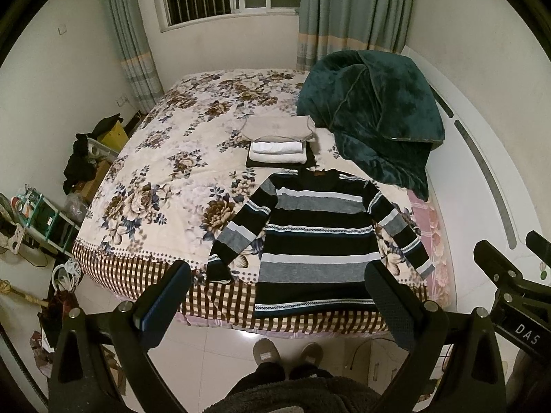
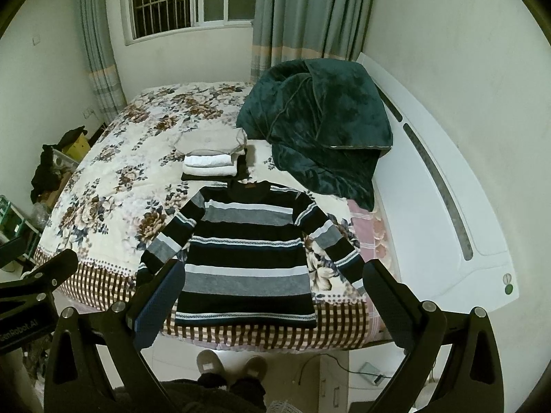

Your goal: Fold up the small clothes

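A black, grey and white striped sweater [image 1: 310, 237] lies flat on the near edge of the bed, sleeves spread, hem toward me; it also shows in the right wrist view [image 2: 248, 251]. Behind its collar sits a stack of folded clothes [image 1: 279, 141], beige on top, white below, also in the right wrist view [image 2: 213, 155]. My left gripper [image 1: 279, 275] is open and empty, held above the floor in front of the hem. My right gripper [image 2: 275, 275] is open and empty, also in front of the hem; part of it shows at the right of the left wrist view [image 1: 509, 282].
The bed has a floral cover [image 1: 165, 172] with a checked border [image 2: 337, 323]. A dark green blanket [image 1: 375, 117] is heaped at the back right against the white headboard [image 2: 447, 206]. Clutter and boxes [image 1: 86, 158] stand on the floor left. My slippered feet [image 1: 286, 351] stand below.
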Action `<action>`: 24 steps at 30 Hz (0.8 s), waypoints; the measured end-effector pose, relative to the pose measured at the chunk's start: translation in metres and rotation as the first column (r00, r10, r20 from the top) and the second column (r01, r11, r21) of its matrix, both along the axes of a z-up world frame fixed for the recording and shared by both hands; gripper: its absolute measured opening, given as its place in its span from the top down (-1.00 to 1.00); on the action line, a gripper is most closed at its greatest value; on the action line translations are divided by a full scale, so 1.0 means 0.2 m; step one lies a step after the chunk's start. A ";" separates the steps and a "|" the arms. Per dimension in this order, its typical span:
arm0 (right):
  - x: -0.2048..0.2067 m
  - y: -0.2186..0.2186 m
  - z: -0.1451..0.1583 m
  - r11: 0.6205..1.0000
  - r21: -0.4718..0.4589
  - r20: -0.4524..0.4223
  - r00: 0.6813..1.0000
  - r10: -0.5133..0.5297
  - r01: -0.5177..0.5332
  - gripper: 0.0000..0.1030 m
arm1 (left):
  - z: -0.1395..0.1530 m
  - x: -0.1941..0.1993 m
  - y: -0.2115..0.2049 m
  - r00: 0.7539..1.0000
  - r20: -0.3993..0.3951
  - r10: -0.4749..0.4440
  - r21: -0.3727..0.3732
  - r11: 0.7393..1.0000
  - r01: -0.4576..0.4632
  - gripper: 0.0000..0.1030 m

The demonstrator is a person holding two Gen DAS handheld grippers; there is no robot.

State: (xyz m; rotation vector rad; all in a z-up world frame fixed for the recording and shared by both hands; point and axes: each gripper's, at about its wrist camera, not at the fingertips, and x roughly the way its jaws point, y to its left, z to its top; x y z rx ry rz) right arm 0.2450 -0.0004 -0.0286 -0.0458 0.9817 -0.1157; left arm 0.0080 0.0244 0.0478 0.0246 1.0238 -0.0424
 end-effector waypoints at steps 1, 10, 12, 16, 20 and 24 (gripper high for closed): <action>0.00 0.00 0.00 1.000 0.000 0.000 1.000 0.000 0.000 -1.00 | 0.00 0.00 0.00 1.000 0.000 0.000 -0.001 1.000 0.000 -1.00; 0.00 0.01 0.02 1.000 0.000 -0.001 1.000 0.002 -0.002 -1.00 | 0.01 0.01 0.02 1.000 -0.001 0.001 -0.002 1.000 -0.001 -1.00; -0.01 0.01 0.01 1.000 -0.001 0.000 1.000 0.002 -0.002 -1.00 | 0.02 0.01 0.02 1.000 0.000 0.000 -0.003 1.000 0.000 -1.00; -0.01 0.01 0.01 1.000 -0.001 0.000 1.000 0.003 -0.003 -1.00 | 0.02 0.01 0.02 1.000 0.001 0.002 -0.003 1.000 -0.002 -1.00; -0.02 0.02 0.00 1.000 0.000 0.000 1.000 0.001 -0.001 -1.00 | 0.01 0.00 0.02 1.000 0.001 0.001 -0.004 1.000 -0.001 -1.00; -0.02 0.02 -0.01 1.000 0.002 -0.003 1.000 -0.004 0.004 -1.00 | 0.01 0.04 0.01 1.000 0.006 -0.004 0.000 1.000 0.004 -1.00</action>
